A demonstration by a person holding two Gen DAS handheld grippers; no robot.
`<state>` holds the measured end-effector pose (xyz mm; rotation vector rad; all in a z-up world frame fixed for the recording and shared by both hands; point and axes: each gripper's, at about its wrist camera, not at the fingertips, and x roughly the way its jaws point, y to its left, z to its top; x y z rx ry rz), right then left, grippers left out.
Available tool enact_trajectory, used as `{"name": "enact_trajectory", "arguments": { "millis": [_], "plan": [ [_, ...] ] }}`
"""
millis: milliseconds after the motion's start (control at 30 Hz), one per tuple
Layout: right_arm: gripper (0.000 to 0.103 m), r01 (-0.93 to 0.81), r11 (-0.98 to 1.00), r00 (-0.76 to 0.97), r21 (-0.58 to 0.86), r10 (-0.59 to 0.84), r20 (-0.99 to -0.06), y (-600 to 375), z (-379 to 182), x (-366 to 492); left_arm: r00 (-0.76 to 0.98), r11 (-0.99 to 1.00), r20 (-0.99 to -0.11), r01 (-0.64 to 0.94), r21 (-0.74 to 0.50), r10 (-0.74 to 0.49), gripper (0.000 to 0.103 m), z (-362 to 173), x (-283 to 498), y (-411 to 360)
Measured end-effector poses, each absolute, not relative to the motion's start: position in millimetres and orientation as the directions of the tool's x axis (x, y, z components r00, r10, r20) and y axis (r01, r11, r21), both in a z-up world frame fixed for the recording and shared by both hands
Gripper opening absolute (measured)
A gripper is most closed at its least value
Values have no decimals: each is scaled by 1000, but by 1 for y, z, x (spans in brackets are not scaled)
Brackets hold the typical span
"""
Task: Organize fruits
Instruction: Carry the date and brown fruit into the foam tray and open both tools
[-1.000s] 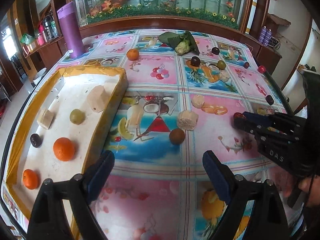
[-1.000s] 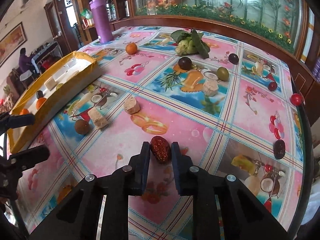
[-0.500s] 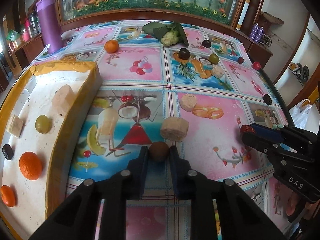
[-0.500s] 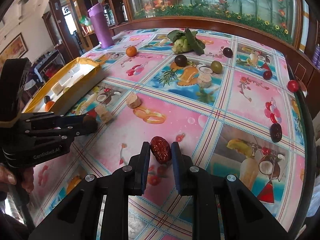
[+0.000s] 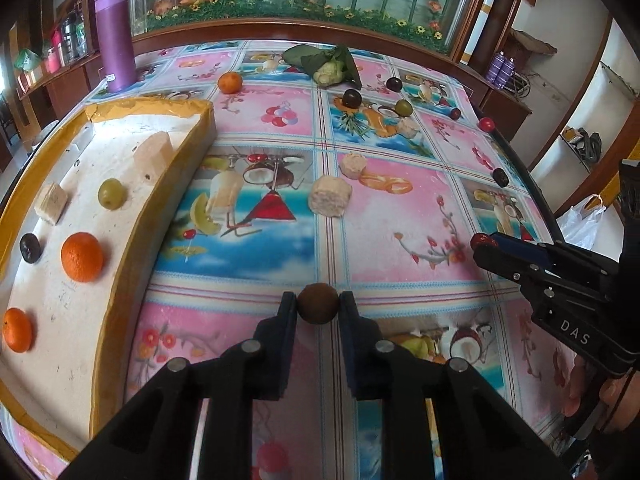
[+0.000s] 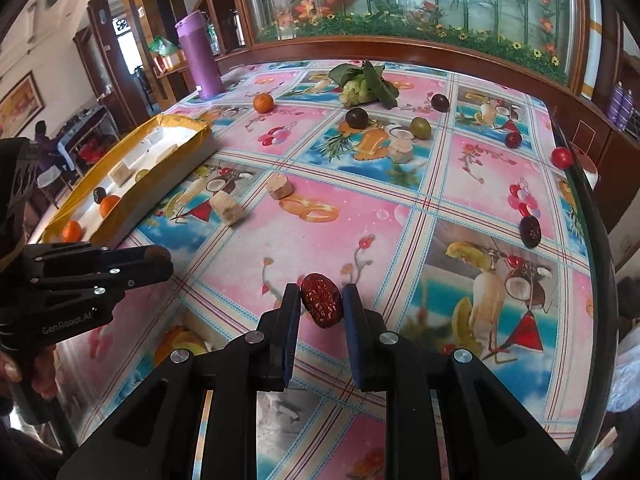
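My left gripper (image 5: pixel 319 309) is shut on a small round brown fruit (image 5: pixel 319 303) and holds it above the tablecloth, right of the yellow-rimmed white tray (image 5: pixel 120 264). The tray holds two oranges (image 5: pixel 82 257), a green fruit (image 5: pixel 110 194), a dark fruit (image 5: pixel 30 247) and pale blocks. My right gripper (image 6: pixel 321 300) is shut on a wrinkled red date (image 6: pixel 321 300) above the table. It also shows at the right of the left wrist view (image 5: pixel 486 243). Loose fruits lie across the far table: an orange (image 5: pixel 230 82), dark plums (image 5: pixel 352 98), a green fruit (image 5: pixel 404 108).
A purple tumbler (image 5: pixel 116 36) stands at the far left corner. A leafy green bundle (image 5: pixel 330 66) lies at the back. Pale blocks (image 5: pixel 330 196) sit mid-table. A dark date (image 6: pixel 530 231) and red fruit (image 6: pixel 562 157) lie near the right table edge.
My left gripper closed on the brown fruit and has lifted it back toward me, away from the pale block. The right gripper keeps holding the date.
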<state>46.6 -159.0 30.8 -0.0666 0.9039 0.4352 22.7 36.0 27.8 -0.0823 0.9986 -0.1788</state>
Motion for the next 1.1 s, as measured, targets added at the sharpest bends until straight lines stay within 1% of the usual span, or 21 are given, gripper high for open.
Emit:
{"name": "enact_trajectory", "arguments": {
  "millis": [267,567,867,1100],
  "plan": [
    [21,-352,929,540,116,303,-786,-159,27,15,558,975,-800,150,-164,-220,24,43,-5,39],
    [21,-338,932,545,128,305,-780,-139,35,0,597,973,-769,168,-155,-226,24,58,-20,59],
    [21,-399,909,548,121,343,-763,-92,52,0,626,980,-754,116,-161,-198,24,66,-28,101],
    [21,-465,878,533,112,379,-757,-49,62,3,646,985,-747,45,-167,-156,24,70,-30,145]
  ]
}}
